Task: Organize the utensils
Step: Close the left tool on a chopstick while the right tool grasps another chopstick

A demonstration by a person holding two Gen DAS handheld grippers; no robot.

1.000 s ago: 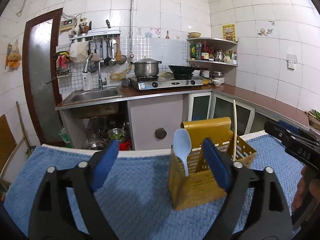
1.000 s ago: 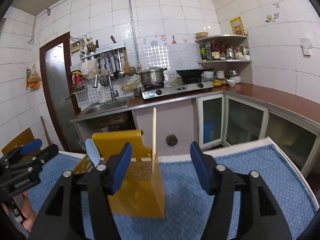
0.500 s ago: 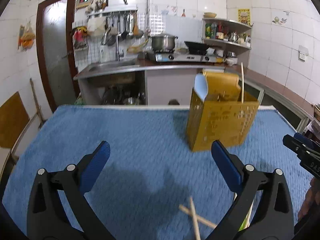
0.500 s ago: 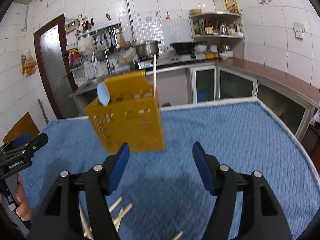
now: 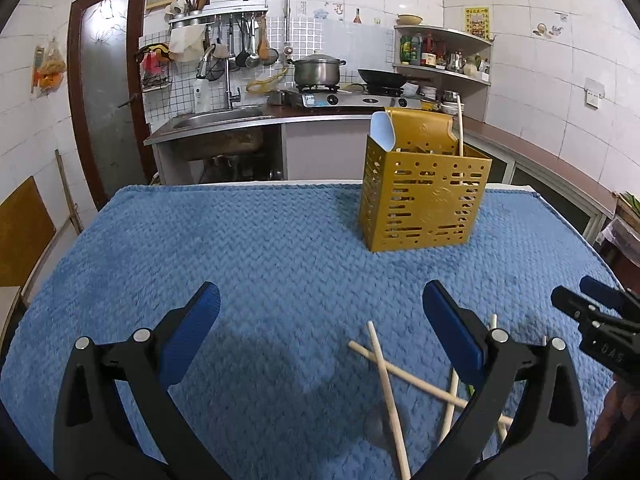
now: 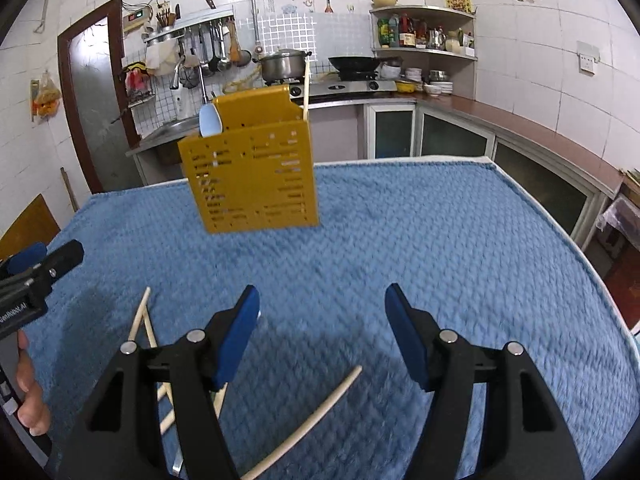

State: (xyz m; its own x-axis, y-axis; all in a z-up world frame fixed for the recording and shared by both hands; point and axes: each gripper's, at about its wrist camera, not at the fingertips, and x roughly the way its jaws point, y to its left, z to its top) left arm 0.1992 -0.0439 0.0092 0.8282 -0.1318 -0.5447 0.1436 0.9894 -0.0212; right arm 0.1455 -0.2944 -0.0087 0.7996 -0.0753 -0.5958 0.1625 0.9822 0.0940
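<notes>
A yellow perforated utensil holder [image 5: 424,196] [image 6: 252,176] stands upright on the blue cloth, with a pale blue spoon [image 5: 381,133] [image 6: 210,121] and one wooden chopstick [image 5: 460,128] [image 6: 306,88] sticking out of it. Several loose wooden chopsticks [image 5: 386,384] lie crossed on the cloth close to me. My left gripper [image 5: 320,312] hangs open above them, nothing between its blue pads. In the right wrist view a single chopstick [image 6: 316,416] lies below my open right gripper [image 6: 320,312], and more chopsticks [image 6: 140,316] lie to its left.
The blue cloth [image 5: 240,248] covers the whole table. Behind it runs a kitchen counter with a sink [image 5: 216,118], a stove with a pot [image 5: 318,70] and a wok. A wooden board [image 5: 20,232] leans at the left. A hand [image 6: 28,392] shows at the left edge.
Both grippers pulled back from the holder and tilted downward, so the loose chopsticks on the cloth came into view. The left jaws spread wider.
</notes>
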